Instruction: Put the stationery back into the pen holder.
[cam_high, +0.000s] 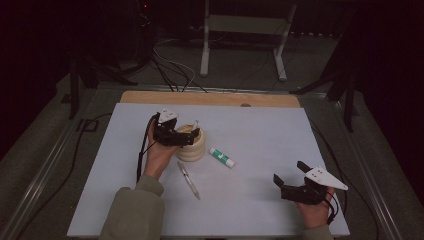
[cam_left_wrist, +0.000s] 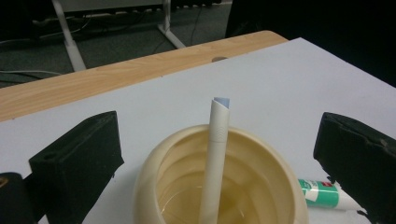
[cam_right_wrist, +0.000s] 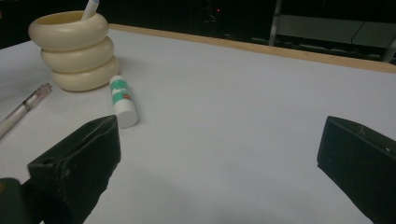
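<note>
A cream holder (cam_high: 192, 149) made of stacked rings stands left of centre on the white sheet. A white pen (cam_left_wrist: 218, 140) stands upright inside it, leaning on the rim (cam_left_wrist: 149, 177). My left gripper (cam_high: 191, 136) hovers at the holder's mouth, open, its jaws wide on either side of the pen without touching it. A green-and-white glue stick (cam_high: 221, 157) lies to the right of the holder, and a clear pen (cam_high: 189, 180) lies in front of it. My right gripper (cam_high: 292, 176) rests near the front right, open and holding nothing.
The white sheet (cam_high: 260, 125) covers a wooden table whose far edge (cam_high: 210, 98) shows bare. Cables and a white stand's legs (cam_high: 240, 45) lie on the dark floor beyond. The right gripper view shows the holder (cam_right_wrist: 74, 46), the glue stick (cam_right_wrist: 122, 100) and the clear pen (cam_right_wrist: 23, 109).
</note>
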